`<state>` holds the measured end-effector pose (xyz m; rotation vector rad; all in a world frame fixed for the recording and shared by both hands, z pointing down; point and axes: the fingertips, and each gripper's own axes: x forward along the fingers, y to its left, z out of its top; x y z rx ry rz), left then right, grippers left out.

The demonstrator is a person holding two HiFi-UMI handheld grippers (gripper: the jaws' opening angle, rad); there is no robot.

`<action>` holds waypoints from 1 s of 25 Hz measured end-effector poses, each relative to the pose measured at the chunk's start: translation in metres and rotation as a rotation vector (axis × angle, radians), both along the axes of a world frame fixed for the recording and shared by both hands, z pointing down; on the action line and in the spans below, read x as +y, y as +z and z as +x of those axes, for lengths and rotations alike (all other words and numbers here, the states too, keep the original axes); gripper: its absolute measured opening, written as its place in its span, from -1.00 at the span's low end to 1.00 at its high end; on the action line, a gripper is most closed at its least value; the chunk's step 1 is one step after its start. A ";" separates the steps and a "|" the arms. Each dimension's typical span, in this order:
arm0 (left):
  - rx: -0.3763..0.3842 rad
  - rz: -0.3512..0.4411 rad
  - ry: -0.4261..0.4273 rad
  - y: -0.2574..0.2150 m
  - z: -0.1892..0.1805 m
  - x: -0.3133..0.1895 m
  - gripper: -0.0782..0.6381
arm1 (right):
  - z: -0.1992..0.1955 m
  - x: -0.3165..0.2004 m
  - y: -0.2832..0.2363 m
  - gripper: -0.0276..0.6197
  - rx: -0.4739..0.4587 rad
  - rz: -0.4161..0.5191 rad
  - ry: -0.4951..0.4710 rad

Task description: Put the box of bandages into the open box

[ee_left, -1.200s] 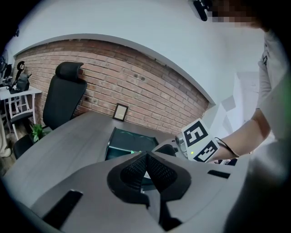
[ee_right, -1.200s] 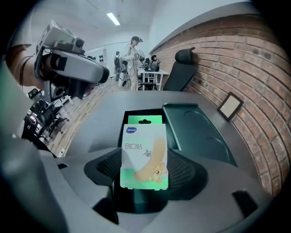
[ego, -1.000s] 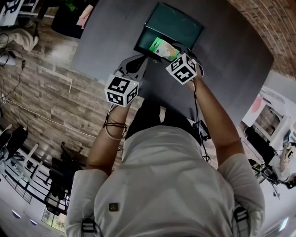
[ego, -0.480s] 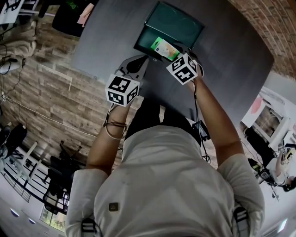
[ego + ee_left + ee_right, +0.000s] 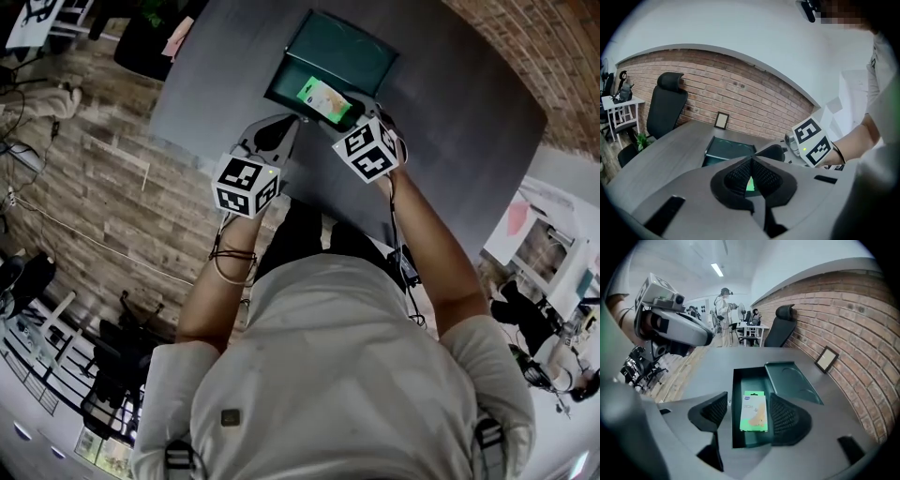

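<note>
The box of bandages point(image 5: 753, 411) lies inside the open box point(image 5: 740, 380) on the grey surface point(image 5: 708, 366), between the spread right tongs point(image 5: 748, 402); the left tongs point(image 5: 751, 161) hang closed and empty beside; seemingly only the withdrawal is left.

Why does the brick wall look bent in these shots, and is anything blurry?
Left gripper view: the brick wall bows into an arch, a wide-lens effect; a mosaic patch sits top right. Right gripper view: same bending, dark corners, yet the box of bandages looks sharp. Head view: the table edge curves.
</note>
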<state>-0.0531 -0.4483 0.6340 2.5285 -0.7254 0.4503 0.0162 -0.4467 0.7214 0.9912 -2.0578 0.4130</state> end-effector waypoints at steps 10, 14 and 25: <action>0.015 0.101 -0.030 -0.067 0.007 0.055 -0.74 | 0.006 0.059 -0.105 -0.35 -0.117 0.185 0.034; 0.023 0.160 -0.044 -0.100 0.010 0.078 -0.74 | 0.013 0.084 -0.160 -0.58 -0.195 0.294 0.069; 0.142 0.327 -0.060 -0.214 0.032 0.156 -0.74 | 0.042 0.164 -0.271 -0.80 -0.356 0.487 0.065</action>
